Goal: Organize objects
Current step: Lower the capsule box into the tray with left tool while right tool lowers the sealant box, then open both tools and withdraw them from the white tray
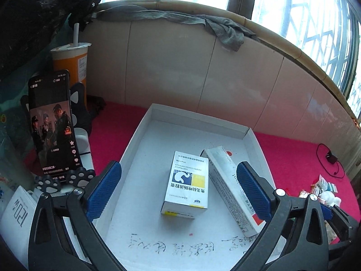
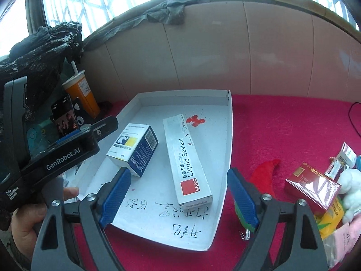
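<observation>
- Left gripper (image 1: 179,190) and right gripper (image 2: 178,194) both gape wide, gripping nothing.
- Medicine box (image 1: 187,184) and sealant box (image 2: 187,158) lie side by side in the white tray (image 2: 222,158).

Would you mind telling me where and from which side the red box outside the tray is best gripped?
Judging from the right wrist view, grip the red box across its narrower sides, coming from above on its tray-facing end. It lies tilted atop the pile, with the plush toy crowding its far side, so the near end looks freest. The right gripper stands open and nearest.
</observation>
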